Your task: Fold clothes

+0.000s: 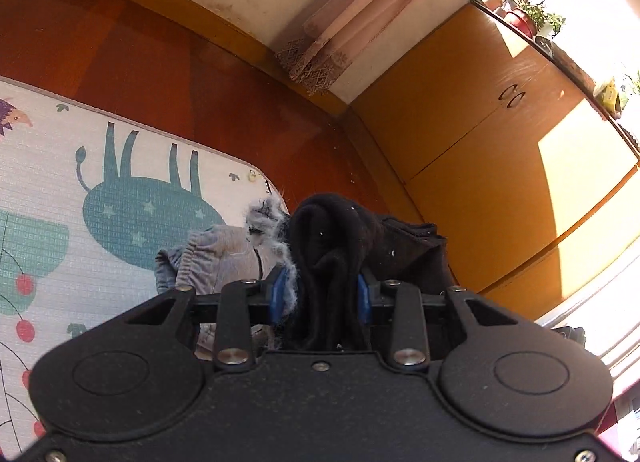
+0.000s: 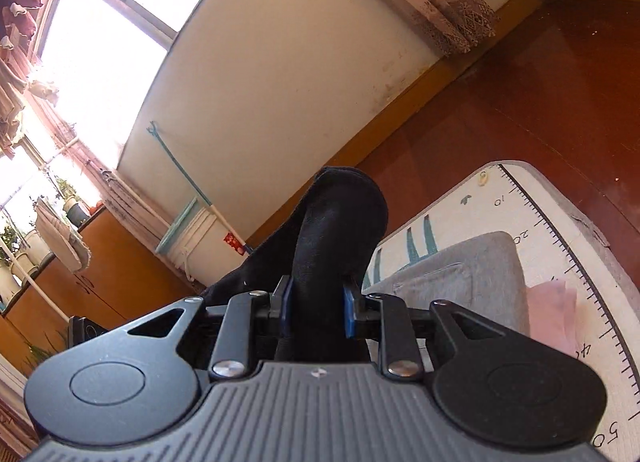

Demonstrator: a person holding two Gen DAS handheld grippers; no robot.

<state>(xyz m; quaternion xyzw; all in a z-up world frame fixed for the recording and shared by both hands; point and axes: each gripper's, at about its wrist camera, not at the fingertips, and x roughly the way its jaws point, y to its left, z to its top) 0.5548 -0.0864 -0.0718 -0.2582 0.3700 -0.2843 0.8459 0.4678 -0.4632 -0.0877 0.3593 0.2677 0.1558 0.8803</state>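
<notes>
1. My left gripper [image 1: 320,294] has its two blue pads closed against a bunched fold of the black garment [image 1: 332,246]; the cloth fills the narrow gap between the pads and rises above them in a rounded hump.
2. My right gripper [image 2: 316,312] is closed in the same way on the black garment [image 2: 340,221]; the cloth stands up between the pads and a band of it trails off to the left.
3. The black garment is held off the play mat [image 1: 48,189] in both views. I cannot tell how much of it hangs below the grippers.
4. In the left view, a grey garment [image 1: 216,258] with a frayed edge lies on the play mat just left of the gripper, touching the black cloth at the left pad.
5. In the right view, a folded grey item [image 2: 472,274] lies flat on the play mat [image 2: 560,229], with a pink piece [image 2: 552,310] at its right side.
6. The mat's rounded corner lies just ahead of the grippers in both views. Beyond this edge, bare red-brown floor [image 1: 240,101] runs to the wall.
7. Orange cabinets [image 1: 480,141] bound the room to the right in the left view; a mop [image 2: 192,181] leans against the wall in the right view.
</notes>
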